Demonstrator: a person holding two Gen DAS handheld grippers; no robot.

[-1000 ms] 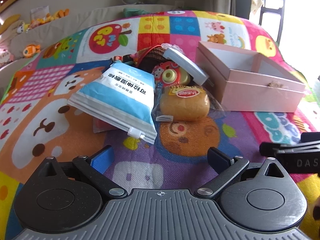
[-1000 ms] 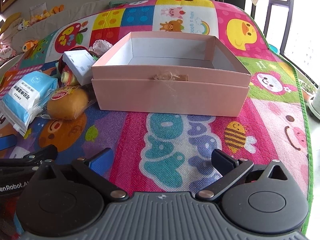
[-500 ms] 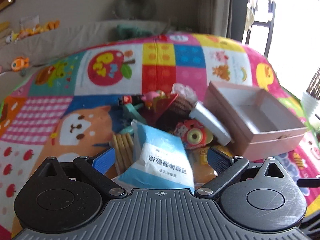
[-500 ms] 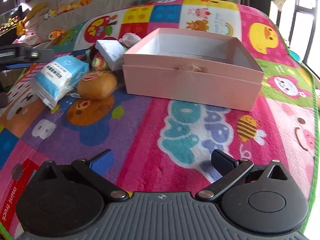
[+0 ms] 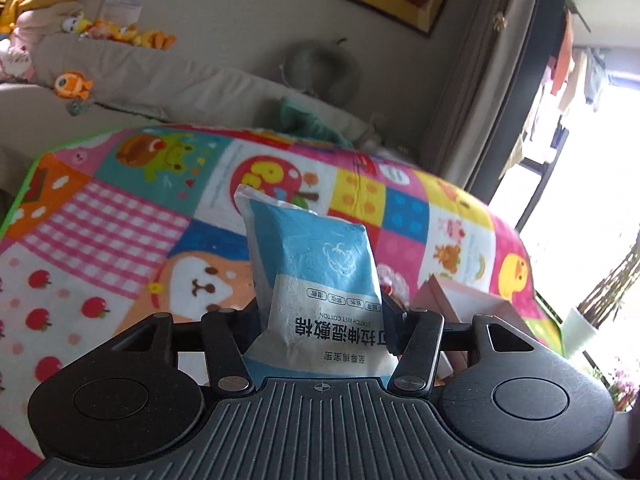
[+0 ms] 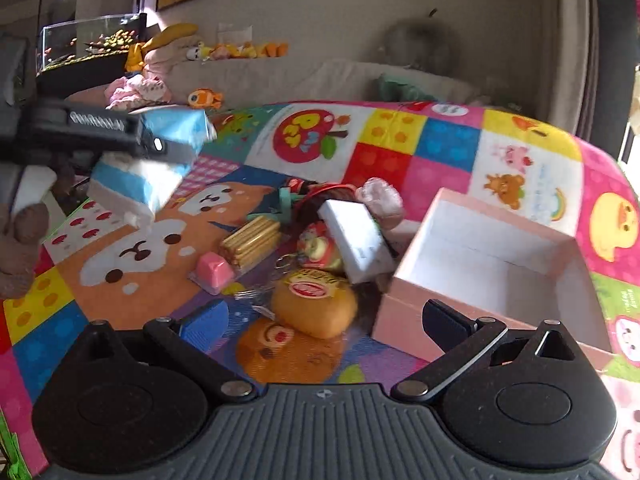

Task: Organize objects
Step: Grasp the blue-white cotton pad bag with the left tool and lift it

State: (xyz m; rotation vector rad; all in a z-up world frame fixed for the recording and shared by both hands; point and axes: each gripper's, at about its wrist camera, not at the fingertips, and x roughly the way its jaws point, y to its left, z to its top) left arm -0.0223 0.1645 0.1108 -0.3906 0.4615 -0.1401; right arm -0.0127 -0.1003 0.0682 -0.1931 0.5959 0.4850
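Observation:
My left gripper [image 5: 320, 324] is shut on a blue and white wet-cotton pack [image 5: 316, 276] and holds it up above the colourful play mat [image 5: 120, 232]. The right wrist view shows that pack [image 6: 156, 160] in the air at the far left, clamped in the left gripper [image 6: 160, 146]. My right gripper [image 6: 324, 320] is open and empty, low over the mat. A wrapped bun [image 6: 314, 306] lies just ahead between its fingers. The open pink box [image 6: 488, 264] stands to the right, empty inside.
A pile lies left of the box: a white box [image 6: 356, 240], a biscuit stick pack [image 6: 252, 240], a pink wrapped sweet [image 6: 214, 272], a red toy [image 6: 320, 248]. A sofa with plush toys [image 6: 240, 50] stands behind the mat. The pink box's corner [image 5: 460, 304] shows behind the pack.
My left gripper has shut on the wet-cotton pack and lifted it off the mat. My right gripper has swung left, now facing the bun and the pile.

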